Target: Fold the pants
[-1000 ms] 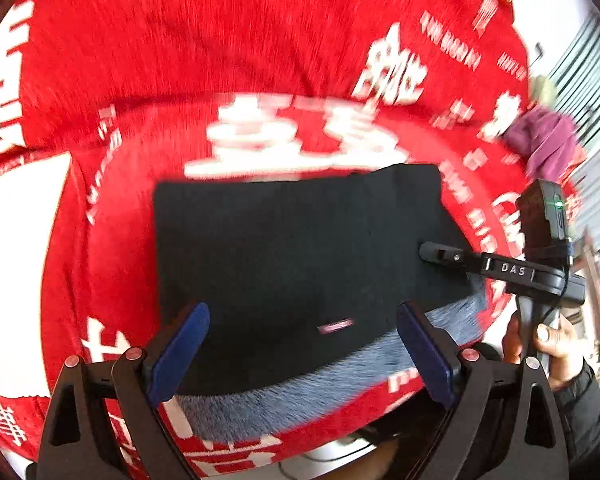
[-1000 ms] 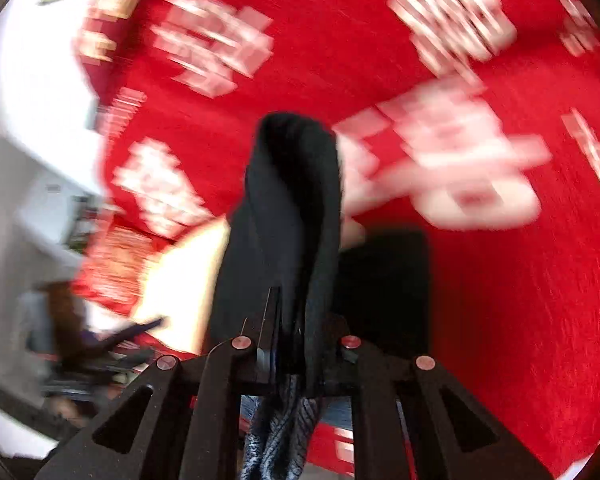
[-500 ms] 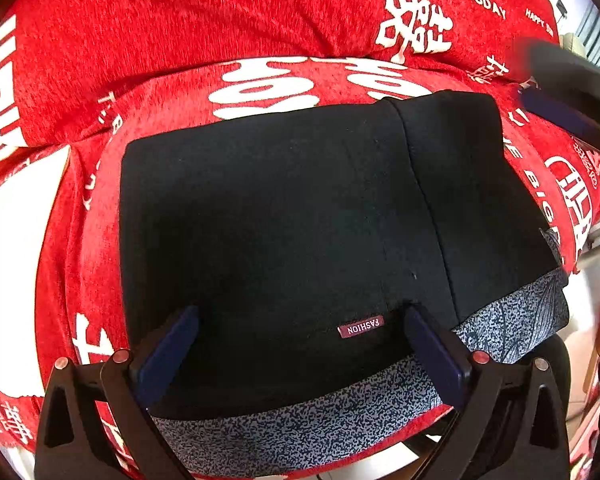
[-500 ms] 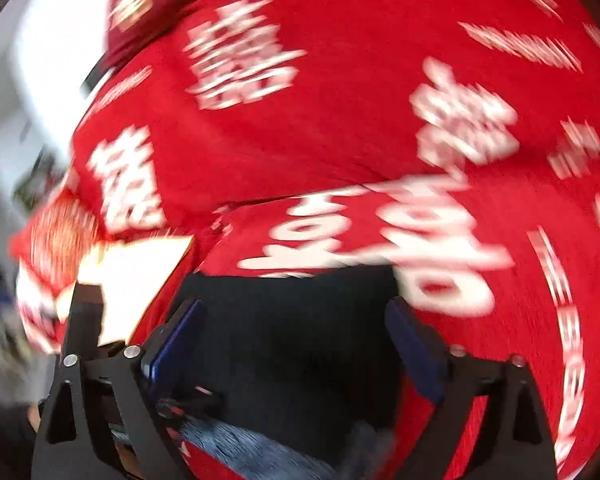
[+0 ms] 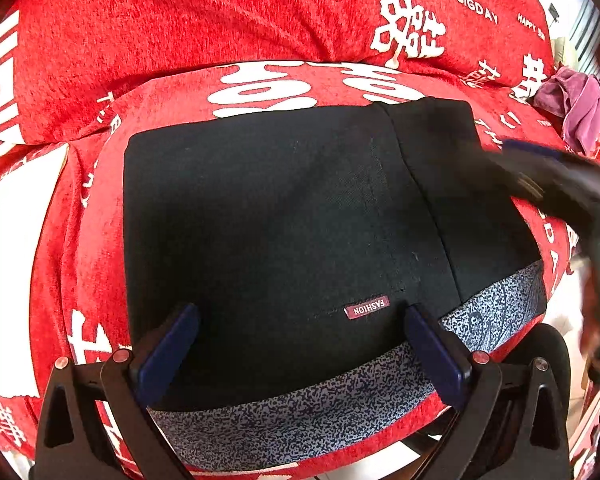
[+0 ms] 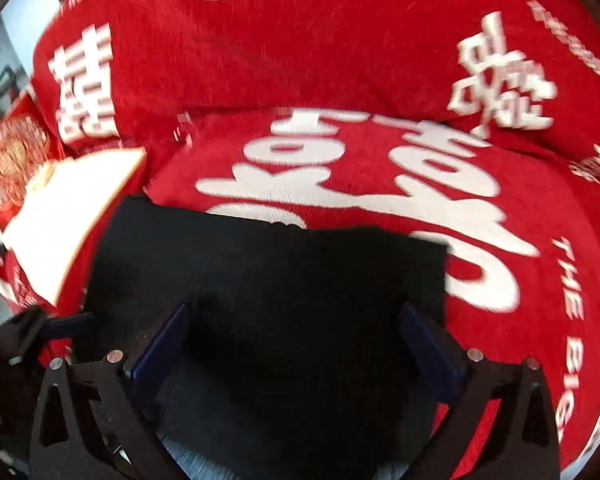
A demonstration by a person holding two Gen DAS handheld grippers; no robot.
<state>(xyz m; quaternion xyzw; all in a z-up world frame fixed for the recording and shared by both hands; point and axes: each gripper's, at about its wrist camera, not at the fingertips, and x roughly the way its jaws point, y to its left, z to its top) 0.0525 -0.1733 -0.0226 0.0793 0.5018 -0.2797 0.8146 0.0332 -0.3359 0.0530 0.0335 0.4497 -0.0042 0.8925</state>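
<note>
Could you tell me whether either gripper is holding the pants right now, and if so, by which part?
Nothing is held. The left gripper and right gripper both have open jaws above the folded pants; the right's have just been opening.

The right gripper has let go of the black pants, its jaws just opened wide; the fold it carried now lies flat on the red cover

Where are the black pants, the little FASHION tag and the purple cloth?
pants (image 5: 284, 208), left wrist view, middle of the black fabric
tag (image 5: 366, 307), left wrist view, middle of the label
purple cloth (image 5: 576, 104), left wrist view, middle of the bundle
</note>
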